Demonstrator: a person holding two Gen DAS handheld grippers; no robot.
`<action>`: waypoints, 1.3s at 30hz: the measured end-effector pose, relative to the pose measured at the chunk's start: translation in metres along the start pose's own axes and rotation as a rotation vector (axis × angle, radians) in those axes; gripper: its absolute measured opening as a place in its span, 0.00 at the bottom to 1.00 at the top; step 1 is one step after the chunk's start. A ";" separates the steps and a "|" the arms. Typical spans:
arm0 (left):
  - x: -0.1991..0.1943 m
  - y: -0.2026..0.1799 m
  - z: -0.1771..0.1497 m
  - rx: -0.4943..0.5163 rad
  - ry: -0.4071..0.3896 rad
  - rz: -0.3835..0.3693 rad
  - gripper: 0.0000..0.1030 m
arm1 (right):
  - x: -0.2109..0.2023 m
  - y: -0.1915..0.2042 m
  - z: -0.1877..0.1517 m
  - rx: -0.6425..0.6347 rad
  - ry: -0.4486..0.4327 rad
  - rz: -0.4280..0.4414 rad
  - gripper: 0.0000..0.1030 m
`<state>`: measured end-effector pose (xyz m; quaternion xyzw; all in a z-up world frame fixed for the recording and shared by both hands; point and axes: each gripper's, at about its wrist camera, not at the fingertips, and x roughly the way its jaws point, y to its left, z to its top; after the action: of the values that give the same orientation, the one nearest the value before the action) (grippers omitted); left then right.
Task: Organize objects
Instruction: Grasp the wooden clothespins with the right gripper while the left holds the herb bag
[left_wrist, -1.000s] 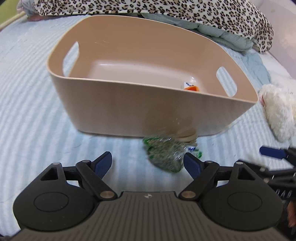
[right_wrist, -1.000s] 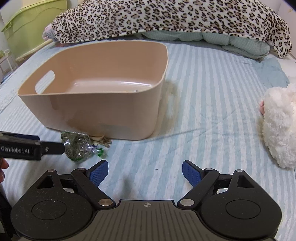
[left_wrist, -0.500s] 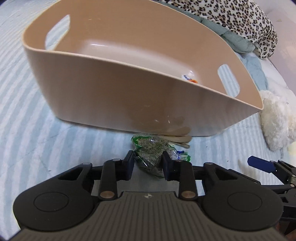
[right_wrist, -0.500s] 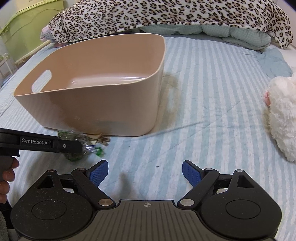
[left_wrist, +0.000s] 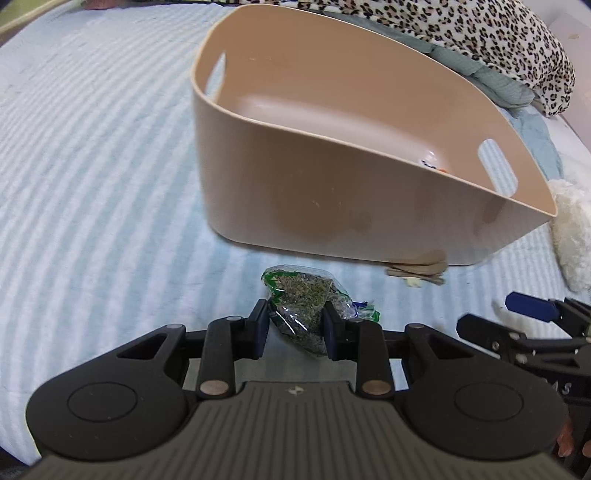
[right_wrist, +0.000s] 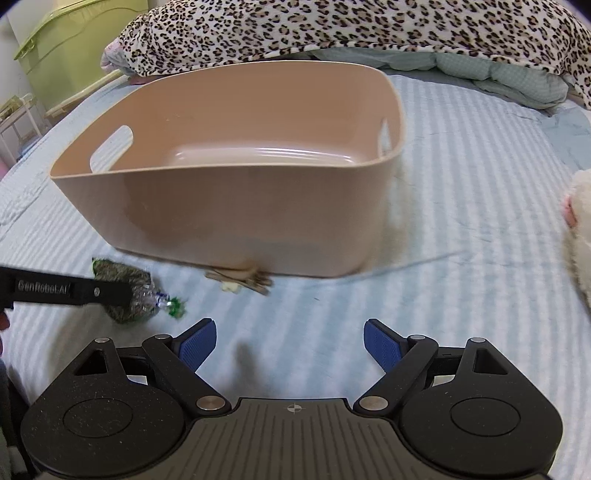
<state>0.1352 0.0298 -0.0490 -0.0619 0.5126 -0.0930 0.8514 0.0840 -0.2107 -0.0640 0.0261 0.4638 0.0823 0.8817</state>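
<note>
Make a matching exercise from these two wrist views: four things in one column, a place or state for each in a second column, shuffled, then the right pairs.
Things:
1. bag of dried herbs
2. right gripper
3. beige tub
4. wooden clothespins

Places or states:
A. open, holding nothing
B. lying on the bedspread against the tub's base
C. pinched between the left gripper's fingers
D. standing on the striped bedspread, open side up

Pairs: 1-C, 2-A, 3-D, 4-B
</note>
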 end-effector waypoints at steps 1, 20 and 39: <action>0.000 0.002 0.001 0.002 -0.003 0.007 0.31 | 0.003 0.004 0.002 0.007 -0.003 0.004 0.86; 0.017 0.014 0.010 0.009 -0.023 0.029 0.31 | 0.066 0.041 0.014 0.090 -0.038 -0.135 0.81; -0.005 0.007 0.002 0.007 -0.031 0.023 0.30 | 0.034 0.040 -0.005 0.027 -0.044 -0.075 0.18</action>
<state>0.1358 0.0377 -0.0452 -0.0544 0.4997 -0.0842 0.8604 0.0945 -0.1660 -0.0897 0.0223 0.4460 0.0425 0.8938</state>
